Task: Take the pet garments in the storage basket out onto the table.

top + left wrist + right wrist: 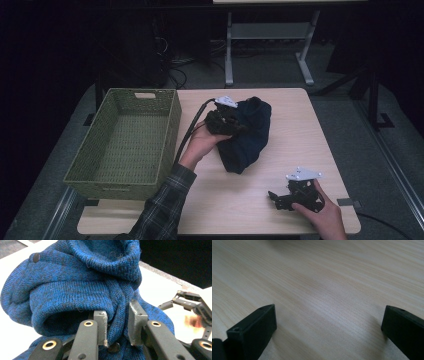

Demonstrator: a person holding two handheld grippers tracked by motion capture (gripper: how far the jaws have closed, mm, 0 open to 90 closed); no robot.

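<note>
Plaid sleeve comes up from the bottom edge of the high view, so that's closest, with the person's left hand reaching forward over the table. Far left on the table sits a green woven basket, nothing in it that I can see. Just right of the basket, the left claw is pushed into a dark blue knit sweater bunched up mid-table. From the left claw view its jaws are pinched on a fold of that sweater, knit squeezed between the two pads, a dark button visible near the top left. Further right and nearer the front edge, the right hand holds the right claw low over bare wood, well apart from the sweater. Its jaws stand wide apart with nothing between them, just table grain
</note>
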